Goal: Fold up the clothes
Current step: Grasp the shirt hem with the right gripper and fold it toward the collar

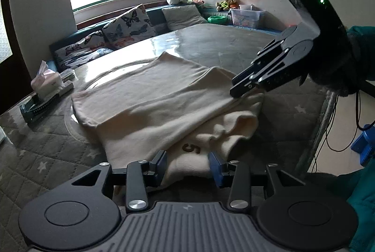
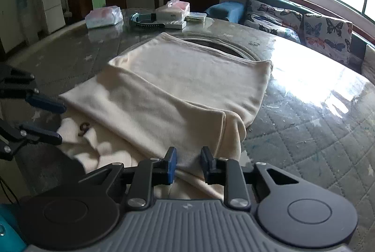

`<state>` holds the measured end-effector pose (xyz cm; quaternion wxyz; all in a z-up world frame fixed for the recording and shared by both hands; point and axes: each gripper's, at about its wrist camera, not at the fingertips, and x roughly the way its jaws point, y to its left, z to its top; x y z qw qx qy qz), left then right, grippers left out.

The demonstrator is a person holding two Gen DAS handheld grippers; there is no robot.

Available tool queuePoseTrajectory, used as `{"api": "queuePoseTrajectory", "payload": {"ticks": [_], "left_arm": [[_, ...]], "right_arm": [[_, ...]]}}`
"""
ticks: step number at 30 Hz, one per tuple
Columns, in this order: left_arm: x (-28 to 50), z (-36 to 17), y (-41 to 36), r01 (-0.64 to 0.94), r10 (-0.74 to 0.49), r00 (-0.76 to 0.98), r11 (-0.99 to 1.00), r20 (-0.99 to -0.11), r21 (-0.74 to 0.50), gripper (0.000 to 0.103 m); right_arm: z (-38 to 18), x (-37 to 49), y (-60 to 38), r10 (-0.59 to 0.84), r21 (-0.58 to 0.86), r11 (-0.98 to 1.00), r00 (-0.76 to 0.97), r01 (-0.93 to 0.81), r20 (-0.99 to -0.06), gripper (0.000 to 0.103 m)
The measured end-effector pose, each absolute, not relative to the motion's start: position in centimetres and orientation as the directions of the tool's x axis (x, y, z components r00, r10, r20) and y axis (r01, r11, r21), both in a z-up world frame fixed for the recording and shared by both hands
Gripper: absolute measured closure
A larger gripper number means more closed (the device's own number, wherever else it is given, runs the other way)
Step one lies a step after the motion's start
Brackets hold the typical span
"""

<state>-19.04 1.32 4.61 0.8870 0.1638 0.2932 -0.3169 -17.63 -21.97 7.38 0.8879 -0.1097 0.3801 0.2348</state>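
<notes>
A cream garment (image 1: pixel 150 102) lies partly folded on the glass-topped table, with a brown printed mark (image 1: pixel 191 148) showing on its near lower layer. My left gripper (image 1: pixel 188 166) is open, its blue pads either side of the near edge of the cloth. My right gripper (image 2: pixel 187 164) is open over the garment's near corner (image 2: pixel 187 111); in the left wrist view it (image 1: pixel 243 85) hovers at the garment's right edge. The left gripper shows in the right wrist view (image 2: pixel 51 120), open beside the printed mark (image 2: pixel 84 129).
Tissue boxes (image 2: pixel 173 9), a plastic pack (image 2: pixel 104 16) and a dark strap (image 2: pixel 145 23) sit at the table's far side. A round recess (image 2: pixel 218 46) lies under the cloth. A butterfly-cushion sofa (image 2: pixel 302 22) runs under the window. The table edge (image 1: pixel 325 116) and cables are at right.
</notes>
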Motion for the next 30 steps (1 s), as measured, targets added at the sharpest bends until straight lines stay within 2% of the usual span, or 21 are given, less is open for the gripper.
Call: {"api": "queuePoseTrajectory", "payload": {"ticks": [10, 13, 16, 19, 20, 21, 24, 28, 30], "left_arm": [[-19.5, 3.9, 0.3, 0.693, -0.459, 0.618, 0.701, -0.638, 0.168, 0.053], [-20.0, 3.7, 0.3, 0.702, -0.457, 0.629, 0.681, -0.629, 0.208, 0.052], [-20.1, 3.2, 0.2, 0.695, -0.437, 0.649, 0.675, -0.623, 0.25, 0.052], [-20.1, 2.6, -0.1, 0.698, -0.436, 0.656, 0.661, -0.616, 0.276, 0.053], [-20.2, 2.4, -0.2, 0.701, -0.435, 0.659, 0.651, -0.614, 0.29, 0.061], [-20.2, 2.3, -0.4, 0.704, -0.438, 0.658, 0.647, -0.612, 0.294, 0.076], [-19.9, 2.3, -0.5, 0.692, -0.442, 0.67, 0.662, -0.597, 0.286, 0.089], [-18.4, 3.8, 0.3, 0.647, -0.453, 0.692, 0.734, -0.563, 0.204, 0.09], [-17.4, 4.4, 0.7, 0.629, -0.457, 0.697, 0.76, -0.552, 0.164, 0.091]], "right_arm": [[8.1, -19.0, -21.2, 0.344, -0.046, 0.836, 0.587, -0.547, -0.733, 0.079], [8.5, -19.9, -21.0, 0.354, -0.06, 0.818, 0.583, -0.572, -0.732, 0.073], [8.4, -20.8, -20.7, 0.349, -0.09, 0.795, 0.573, -0.6, -0.741, 0.072], [8.1, -21.8, -20.2, 0.347, -0.118, 0.766, 0.562, -0.631, -0.751, 0.063], [8.0, -22.0, -20.1, 0.345, -0.127, 0.759, 0.559, -0.639, -0.754, 0.062], [7.9, -22.3, -20.0, 0.343, -0.135, 0.751, 0.557, -0.646, -0.756, 0.062], [7.7, -23.0, -19.6, 0.34, -0.157, 0.729, 0.551, -0.667, -0.762, 0.059], [7.5, -23.6, -18.9, 0.344, -0.199, 0.699, 0.567, -0.687, -0.748, 0.052], [7.5, -23.7, -18.5, 0.347, -0.231, 0.686, 0.589, -0.69, -0.73, 0.051]]}}
